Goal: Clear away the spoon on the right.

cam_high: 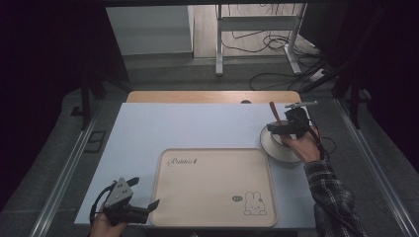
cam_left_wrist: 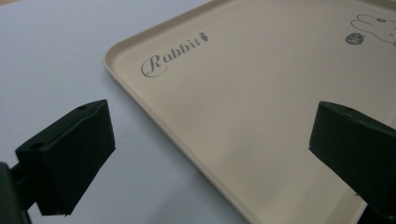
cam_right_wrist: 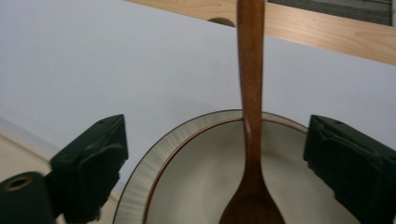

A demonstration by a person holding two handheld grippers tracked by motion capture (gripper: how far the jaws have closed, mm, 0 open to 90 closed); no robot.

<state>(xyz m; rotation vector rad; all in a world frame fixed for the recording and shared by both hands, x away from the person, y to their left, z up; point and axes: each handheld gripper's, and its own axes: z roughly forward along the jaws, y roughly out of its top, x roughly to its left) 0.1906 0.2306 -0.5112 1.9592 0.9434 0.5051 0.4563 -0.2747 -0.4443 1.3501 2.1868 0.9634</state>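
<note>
Spoon (cam_right_wrist: 250, 93): wooden, lies in bowl (cam_right_wrist: 154, 163), scoop end down inside, handle leaning on far rim and sticking out past it over the table (cam_high: 197, 123). In right gripper view it runs straight up the middle btwn the two black jaws, which stand wide either side w/ clear gaps; pads not touching it. Right gripper (cam_high: 285, 129) released, holding nothing, hanging directly over bowl. Bowl white w/ ribbed rim and brown line inside, sits on table just right of tray (cam_high: 214, 217), under and slightly ahead of the jaws.

Left gripper (cam_high: 143, 210): released too, jaws far apart, nothing btwn them except surface below. Sits low at near left of table, pointing at tray's near left corner. In left gripper view, tray edge (cam_left_wrist: 140, 98) runs diagonally btwn the jaws; left jaw over bare table, right jaw over tray. "Rabbit" lettering (cam_left_wrist: 173, 58) ahead of jaws, rabbit drawing (cam_left_wrist: 373, 28) farther off to right.
</note>
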